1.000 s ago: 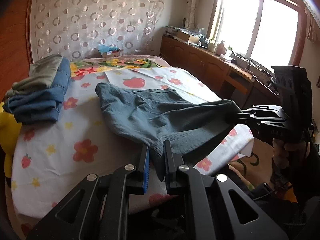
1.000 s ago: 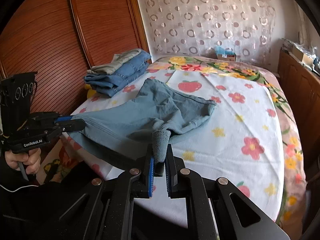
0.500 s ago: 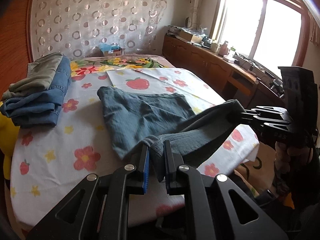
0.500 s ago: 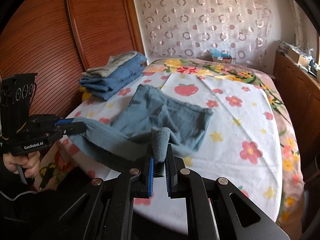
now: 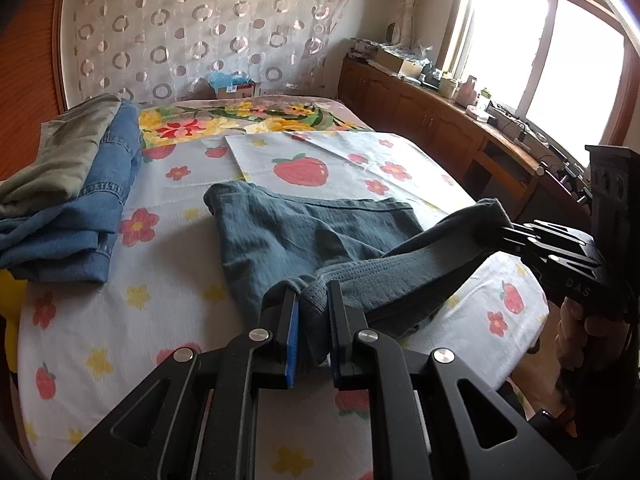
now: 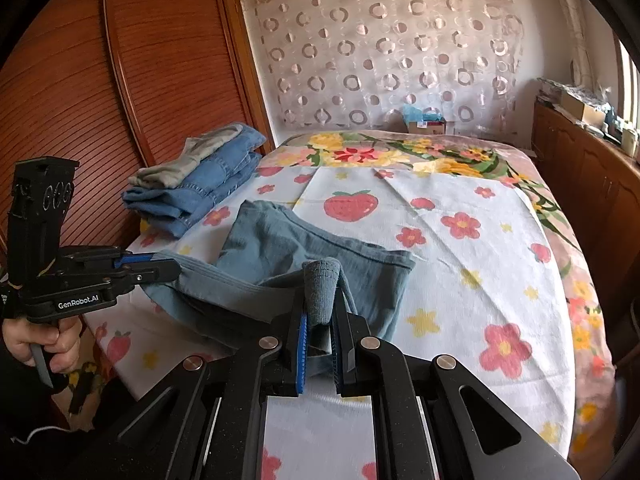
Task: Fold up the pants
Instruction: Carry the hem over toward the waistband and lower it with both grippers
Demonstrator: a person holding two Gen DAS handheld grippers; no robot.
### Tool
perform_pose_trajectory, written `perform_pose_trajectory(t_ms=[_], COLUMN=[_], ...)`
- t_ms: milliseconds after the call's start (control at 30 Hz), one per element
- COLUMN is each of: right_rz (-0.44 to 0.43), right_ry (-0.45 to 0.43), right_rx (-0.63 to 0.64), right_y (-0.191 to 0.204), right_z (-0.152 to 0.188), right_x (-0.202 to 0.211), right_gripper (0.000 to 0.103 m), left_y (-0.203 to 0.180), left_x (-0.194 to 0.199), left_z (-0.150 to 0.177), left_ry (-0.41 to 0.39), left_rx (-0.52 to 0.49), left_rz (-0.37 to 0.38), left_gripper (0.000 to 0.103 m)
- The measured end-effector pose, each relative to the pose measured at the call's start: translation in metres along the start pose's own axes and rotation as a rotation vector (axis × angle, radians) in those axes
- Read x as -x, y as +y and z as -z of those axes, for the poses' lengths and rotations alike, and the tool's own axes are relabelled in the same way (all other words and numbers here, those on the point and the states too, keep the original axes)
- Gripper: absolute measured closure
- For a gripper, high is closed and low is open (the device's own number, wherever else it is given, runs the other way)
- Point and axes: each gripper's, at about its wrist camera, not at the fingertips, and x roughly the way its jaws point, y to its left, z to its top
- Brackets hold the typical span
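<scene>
Grey-blue pants [image 5: 304,232] lie partly flat on the flowered bed sheet [image 5: 120,320], their far end towards the strawberry print. Their ribbed waistband is lifted and stretched between both grippers above the near part of the cloth. My left gripper [image 5: 312,296] is shut on one end of the waistband. The right gripper [image 5: 504,232], held by a hand, pinches the other end at the right. In the right wrist view my right gripper [image 6: 322,304] is shut on a bunched fold of the pants [image 6: 300,248], and the left gripper [image 6: 160,268] holds the band at the left.
A stack of folded jeans with a grey-green garment on top [image 5: 80,200] sits at the bed's left side, by the wooden wardrobe [image 6: 100,100]. A cardboard box [image 5: 236,88] stands at the bed's head. A cluttered wooden cabinet [image 5: 440,128] runs under the window at the right.
Both grippers have carried the waistband forward from the near edge to over the bed. The pants now double over themselves, and the flat part looks shorter.
</scene>
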Motion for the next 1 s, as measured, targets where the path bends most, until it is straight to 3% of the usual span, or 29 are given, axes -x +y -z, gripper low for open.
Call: perform_pose_trajectory(t_ms=[1000], right_rz=[0.001], right_ry=[0.085], right_rx=[-0.044], right_y=[-0.037], right_z=[-0.041], right_x=[-0.089], right_gripper=[0.093], left_y=[0.043], left_x=[-0.073], left_z=[-0.061], left_ry=[0.062], left_rx=[0.025], left_rz=[0.024], left_gripper=[0.089])
